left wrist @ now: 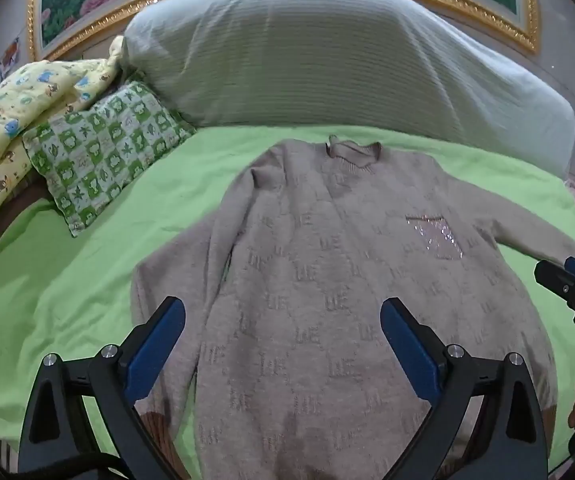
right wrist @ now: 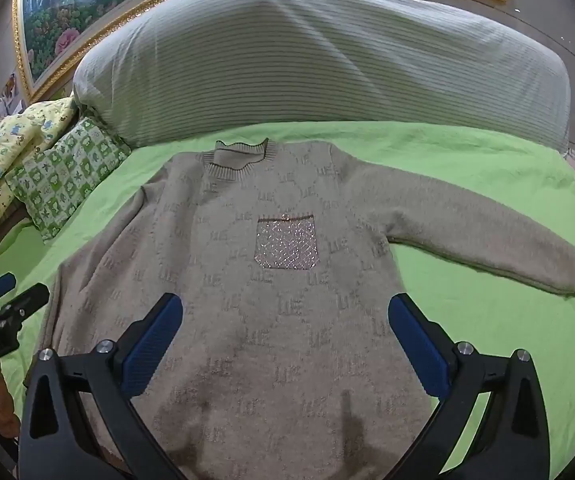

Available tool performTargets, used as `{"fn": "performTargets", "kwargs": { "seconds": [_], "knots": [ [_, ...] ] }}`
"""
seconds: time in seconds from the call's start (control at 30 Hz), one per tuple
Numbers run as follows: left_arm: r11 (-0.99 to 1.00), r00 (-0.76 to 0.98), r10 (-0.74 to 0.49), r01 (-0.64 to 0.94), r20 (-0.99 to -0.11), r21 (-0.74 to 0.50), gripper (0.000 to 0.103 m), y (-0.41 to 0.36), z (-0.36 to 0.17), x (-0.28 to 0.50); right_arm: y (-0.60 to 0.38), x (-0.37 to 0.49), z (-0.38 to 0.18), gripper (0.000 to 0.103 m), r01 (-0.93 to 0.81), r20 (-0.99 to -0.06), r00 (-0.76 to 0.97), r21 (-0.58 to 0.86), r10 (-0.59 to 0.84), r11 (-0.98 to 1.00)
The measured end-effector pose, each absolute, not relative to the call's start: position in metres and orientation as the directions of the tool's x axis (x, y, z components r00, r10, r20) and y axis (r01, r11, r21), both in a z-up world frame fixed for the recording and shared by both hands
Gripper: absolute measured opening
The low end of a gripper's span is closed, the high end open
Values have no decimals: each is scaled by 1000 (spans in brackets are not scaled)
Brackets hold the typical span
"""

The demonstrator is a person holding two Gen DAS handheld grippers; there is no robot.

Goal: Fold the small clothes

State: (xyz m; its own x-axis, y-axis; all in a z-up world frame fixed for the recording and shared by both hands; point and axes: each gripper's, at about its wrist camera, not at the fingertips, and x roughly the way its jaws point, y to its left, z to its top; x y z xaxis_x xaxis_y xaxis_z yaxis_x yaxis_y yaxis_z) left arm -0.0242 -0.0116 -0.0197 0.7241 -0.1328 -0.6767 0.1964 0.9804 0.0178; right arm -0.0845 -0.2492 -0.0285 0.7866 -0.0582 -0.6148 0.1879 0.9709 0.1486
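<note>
A small beige knitted sweater (left wrist: 327,280) (right wrist: 247,300) lies flat, front up, on a green sheet, collar toward the pillow. It has a sparkly chest pocket (right wrist: 287,244). Its right sleeve (right wrist: 487,240) stretches out sideways with a brown cuff; the left sleeve (left wrist: 179,280) lies down along the body. My left gripper (left wrist: 283,316) hovers open above the lower left part of the sweater, nothing between its fingers. My right gripper (right wrist: 285,314) hovers open above the lower middle, also holding nothing. Each gripper appears at the edge of the other's view, held by a hand.
A big striped pillow (left wrist: 327,60) fills the back of the bed. A green checkered cushion (left wrist: 103,148) and a yellow patterned quilt (left wrist: 19,108) lie at the back left. A gold-framed painting (right wrist: 55,20) hangs behind. Green sheet (right wrist: 487,340) shows around the sweater.
</note>
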Motion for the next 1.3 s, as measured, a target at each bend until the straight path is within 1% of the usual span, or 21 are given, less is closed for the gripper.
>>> {"fn": "performTargets", "kwargs": {
  "seconds": [0.07,0.17,0.27,0.47,0.63,0.87,1.3],
  "knots": [
    [981,694,-120,192,-710,22,99,-12,-25,-20,-249,-85,-31,103,179,-615,787,155,-46,972],
    [981,672,-108,191,-732,30,96,-12,-28,-16,-245,-88,-32,103,169,-609,792,147,-45,975],
    [980,676,-120,197,-727,21,96,-9,-30,-18,-245,-89,-34,103,166,-608,793,157,-37,974],
    [977,652,-148,215,-744,-5,97,-11,-34,-18,-249,-92,-37,103,174,-607,794,189,-24,966],
    [978,645,-104,206,-757,41,97,-19,-36,-16,-247,-92,-38,103,166,-612,791,187,-17,968],
    [979,658,-104,200,-746,39,97,-19,-33,-20,-249,-94,-38,103,164,-612,791,191,-13,968],
    [981,655,-89,190,-751,49,97,-21,-33,-26,-253,-99,-40,103,163,-613,790,202,-5,966]
  ]
}}
